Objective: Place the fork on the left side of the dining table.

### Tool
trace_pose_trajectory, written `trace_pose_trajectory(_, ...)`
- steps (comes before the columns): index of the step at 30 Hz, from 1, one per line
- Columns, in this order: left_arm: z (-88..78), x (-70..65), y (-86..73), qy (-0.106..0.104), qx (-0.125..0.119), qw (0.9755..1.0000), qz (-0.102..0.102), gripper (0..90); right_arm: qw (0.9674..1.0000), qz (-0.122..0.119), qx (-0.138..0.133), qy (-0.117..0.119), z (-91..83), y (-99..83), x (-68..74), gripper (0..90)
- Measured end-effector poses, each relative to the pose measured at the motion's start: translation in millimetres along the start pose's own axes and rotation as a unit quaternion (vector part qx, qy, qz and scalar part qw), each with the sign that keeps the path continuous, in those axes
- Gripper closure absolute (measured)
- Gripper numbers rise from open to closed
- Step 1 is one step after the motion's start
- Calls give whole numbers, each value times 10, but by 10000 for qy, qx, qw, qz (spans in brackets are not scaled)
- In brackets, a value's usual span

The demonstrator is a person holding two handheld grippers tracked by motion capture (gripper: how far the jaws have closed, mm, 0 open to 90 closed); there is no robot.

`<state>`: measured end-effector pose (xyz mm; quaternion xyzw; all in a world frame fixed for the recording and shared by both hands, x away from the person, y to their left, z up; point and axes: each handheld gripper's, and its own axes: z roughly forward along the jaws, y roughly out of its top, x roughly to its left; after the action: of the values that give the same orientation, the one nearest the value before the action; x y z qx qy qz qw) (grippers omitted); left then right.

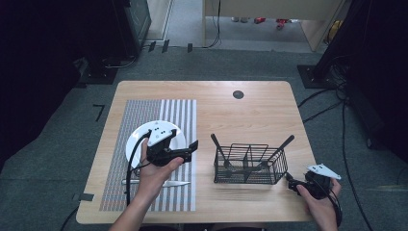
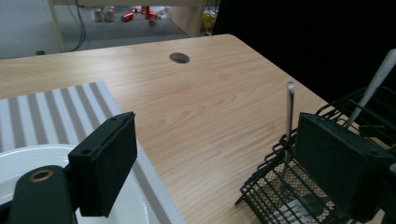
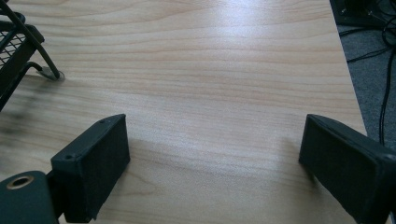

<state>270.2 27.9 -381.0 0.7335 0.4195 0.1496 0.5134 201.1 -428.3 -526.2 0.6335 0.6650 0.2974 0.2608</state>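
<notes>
While the left gripper (image 1: 192, 148) was held wide open and empty between plate (image 1: 137, 137) and wire basket (image 1: 250, 163), the upright utensil (image 2: 290, 121) could be knocked by a careless reach.

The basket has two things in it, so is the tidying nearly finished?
Partly. Two utensils already stand in the wire basket. The left gripper is open and empty above the white plate; the right gripper is open and empty too. A knife lies on the striped mat, probably next.
</notes>
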Motion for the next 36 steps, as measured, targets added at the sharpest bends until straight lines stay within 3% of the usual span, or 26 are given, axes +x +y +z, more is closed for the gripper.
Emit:
trace_pose_trajectory(10, 191, -131, 47, -229, 109, 9997, 4, 173, 10000, -14, 6, 8, 0, 1, -2, 79)
trace_pose_trajectory(13, 240, -162, 37, -263, 172, 9995, 3, 256, 10000, -18, 6, 9, 1, 1, -2, 79)
trace_pose_trajectory(15, 267, -157, 34, -433, 196, 9988, -88, 346, 10000, -18, 6, 11, 1, 1, -2, 78)
trace_pose_trajectory(20, 302, -190, 55, -633, 114, 9979, -113, 433, 10000, -16, 8, 11, 1, 1, -2, 78)
trace_pose_trajectory(28, 412, -212, 59, -911, 220, 9954, -177, 594, 10000, -16, 8, 8, 0, 1, -2, 79)
trace_pose_trajectory(32, 457, -241, 72, -890, 264, 9956, -101, 682, 10000, -15, 8, 9, 0, 1, -2, 79)
trace_pose_trajectory(36, 475, -251, 90, -1007, 276, 9945, -81, 814, 10000, -16, 6, 8, 1, 1, -2, 78)
